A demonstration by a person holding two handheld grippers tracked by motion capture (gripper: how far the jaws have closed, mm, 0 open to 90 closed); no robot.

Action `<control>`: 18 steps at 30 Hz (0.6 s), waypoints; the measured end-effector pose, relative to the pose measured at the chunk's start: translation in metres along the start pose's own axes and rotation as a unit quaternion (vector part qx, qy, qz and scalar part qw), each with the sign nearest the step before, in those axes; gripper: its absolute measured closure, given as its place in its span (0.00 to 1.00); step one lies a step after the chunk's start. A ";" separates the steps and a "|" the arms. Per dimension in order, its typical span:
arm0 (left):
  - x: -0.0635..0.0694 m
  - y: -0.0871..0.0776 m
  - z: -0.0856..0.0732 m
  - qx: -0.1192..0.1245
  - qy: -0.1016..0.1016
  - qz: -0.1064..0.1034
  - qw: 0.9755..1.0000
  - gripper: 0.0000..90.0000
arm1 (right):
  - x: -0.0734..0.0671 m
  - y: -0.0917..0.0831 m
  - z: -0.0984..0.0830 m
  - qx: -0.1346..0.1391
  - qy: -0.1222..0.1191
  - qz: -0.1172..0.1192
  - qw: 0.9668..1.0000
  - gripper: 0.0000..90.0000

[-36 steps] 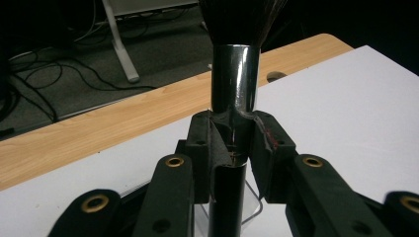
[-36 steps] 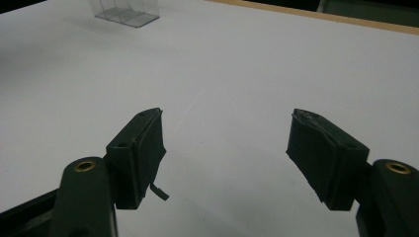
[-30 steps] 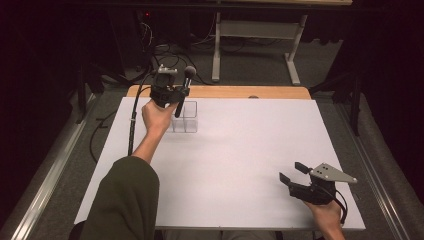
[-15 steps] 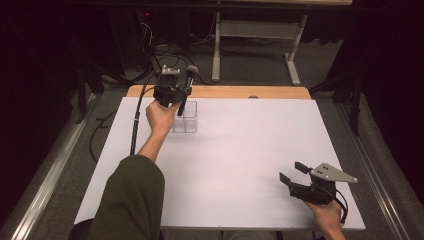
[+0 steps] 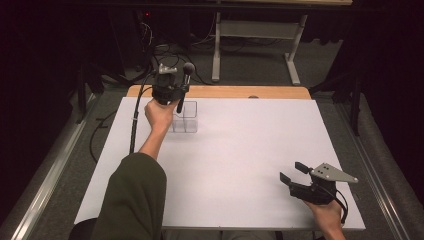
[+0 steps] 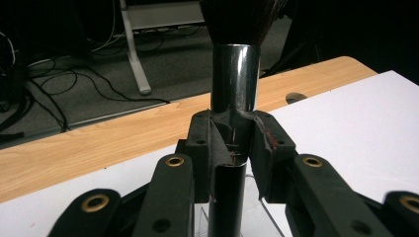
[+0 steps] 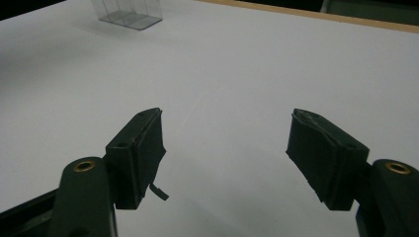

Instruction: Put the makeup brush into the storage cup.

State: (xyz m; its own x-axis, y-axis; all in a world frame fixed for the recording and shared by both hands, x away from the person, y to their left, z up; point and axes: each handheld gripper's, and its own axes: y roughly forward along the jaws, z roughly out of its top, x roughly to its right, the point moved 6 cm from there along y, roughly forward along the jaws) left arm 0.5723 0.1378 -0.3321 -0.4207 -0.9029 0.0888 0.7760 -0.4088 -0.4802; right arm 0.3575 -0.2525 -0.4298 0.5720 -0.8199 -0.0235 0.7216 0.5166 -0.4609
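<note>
You are holding the makeup brush (image 6: 235,89) upright above the clear organizer (image 5: 185,117) at upper left, left gripper (image 5: 172,92) fingers clamping its slick, rigid, light handle below the ferrule, right gripper (image 7: 232,148) fingers standing apart.

Left claw (image 6: 232,153) clamped on upright brush (image 6: 235,79), clear box (image 6: 257,219) beneath

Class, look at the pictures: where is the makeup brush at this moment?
In the high view, the makeup brush is at the table's far left, held upright in the left gripper, bristles up, its handle's lower end at the clear acrylic organizer.
</note>
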 end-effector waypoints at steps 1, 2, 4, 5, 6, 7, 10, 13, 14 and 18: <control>0.000 0.001 -0.001 -0.003 0.003 0.001 1.000 0.80 | 0.000 0.000 0.000 -0.001 0.001 0.000 1.000 0.35; 0.000 0.001 -0.002 -0.006 0.008 0.004 1.000 0.80 | 0.000 0.001 0.000 -0.001 0.000 0.001 1.000 0.35; -0.001 0.001 -0.004 -0.013 0.015 0.009 1.000 0.80 | -0.001 0.001 0.000 -0.001 -0.001 0.000 1.000 0.35; -0.002 0.002 -0.004 -0.013 0.012 0.012 1.000 0.80 | -0.001 0.001 0.000 -0.001 -0.001 0.000 1.000 0.35; -0.003 0.001 -0.005 -0.013 0.011 0.012 1.000 0.80 | -0.001 0.001 0.000 0.000 -0.002 0.001 1.000 0.35; -0.004 0.001 -0.005 -0.013 0.008 0.012 1.000 0.80 | -0.001 0.001 0.000 -0.001 -0.002 0.001 1.000 0.35; -0.006 0.001 -0.006 -0.011 0.002 0.011 1.000 0.80 | -0.001 0.002 -0.002 -0.007 0.002 0.001 1.000 0.35; -0.005 0.002 -0.008 -0.011 0.005 0.009 1.000 0.79 | -0.001 0.003 -0.002 -0.008 -0.001 0.003 1.000 0.35; -0.005 0.003 -0.009 -0.013 0.005 0.010 1.000 0.79 | -0.002 0.003 -0.002 -0.008 -0.002 0.003 1.000 0.35; -0.007 0.002 -0.013 -0.020 0.001 0.010 1.000 0.79 | -0.002 0.003 -0.002 -0.009 -0.001 0.002 1.000 0.35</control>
State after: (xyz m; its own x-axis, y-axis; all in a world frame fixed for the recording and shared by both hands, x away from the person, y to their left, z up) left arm 0.5710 0.1448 -0.3450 -0.4059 -0.9106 0.0771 0.7647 -0.3846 -0.5169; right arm 0.3580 -0.2502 -0.4329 0.5760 -0.8171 -0.0237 0.7121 0.5158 -0.4763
